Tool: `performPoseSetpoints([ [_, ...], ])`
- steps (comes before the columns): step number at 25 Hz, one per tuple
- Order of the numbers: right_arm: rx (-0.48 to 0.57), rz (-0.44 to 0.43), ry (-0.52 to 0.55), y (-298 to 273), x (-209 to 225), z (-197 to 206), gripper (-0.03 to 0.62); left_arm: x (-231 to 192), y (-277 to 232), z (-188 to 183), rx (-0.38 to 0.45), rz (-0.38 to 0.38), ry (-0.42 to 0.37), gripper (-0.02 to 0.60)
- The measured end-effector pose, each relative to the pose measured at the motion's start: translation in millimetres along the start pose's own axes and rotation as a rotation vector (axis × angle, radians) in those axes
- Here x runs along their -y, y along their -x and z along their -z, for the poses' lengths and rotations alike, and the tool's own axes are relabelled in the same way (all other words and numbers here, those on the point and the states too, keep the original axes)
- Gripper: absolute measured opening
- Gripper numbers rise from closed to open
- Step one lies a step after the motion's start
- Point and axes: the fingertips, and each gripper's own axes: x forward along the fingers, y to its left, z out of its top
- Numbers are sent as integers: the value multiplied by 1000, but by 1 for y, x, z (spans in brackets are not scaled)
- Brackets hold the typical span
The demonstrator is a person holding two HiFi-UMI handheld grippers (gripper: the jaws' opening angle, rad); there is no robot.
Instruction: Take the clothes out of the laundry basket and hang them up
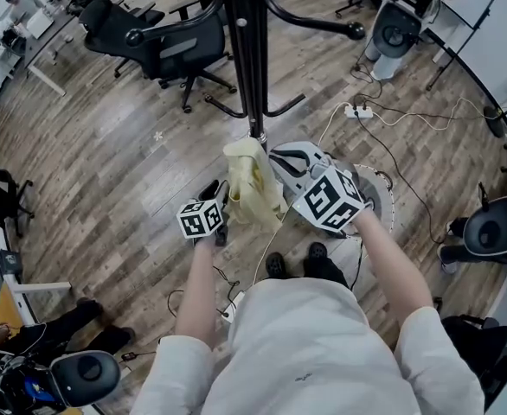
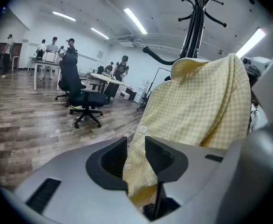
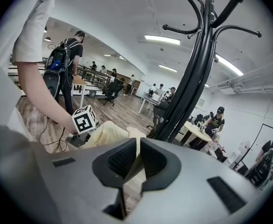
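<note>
Hiding the coat stand (image 2: 194, 27) below its hooks, yellow shirt (image 2: 197, 106) hangs bunched

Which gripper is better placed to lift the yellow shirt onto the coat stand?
Probably right. The right gripper is clamped on the yellow shirt near the coat stand; the left gripper has its jaws apart around it.

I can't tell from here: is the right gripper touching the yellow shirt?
Touching. The right gripper view shows the right gripper with its jaws closed on a fold of the yellow checked shirt.
</note>
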Motion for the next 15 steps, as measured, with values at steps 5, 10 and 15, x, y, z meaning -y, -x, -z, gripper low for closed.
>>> performPoseSetpoints([
  [5, -2, 9, -14, 12, -9, 12, 32, 3, 9, 11, 21, -11, -8, 126],
  [10, -10, 12, -36, 21, -5, 23, 31, 6, 21, 16, 40, -22, 8, 121],
  [15, -21, 12, -64, 34, 0, 35, 25, 9, 33, 26, 28, -38, 25, 114],
])
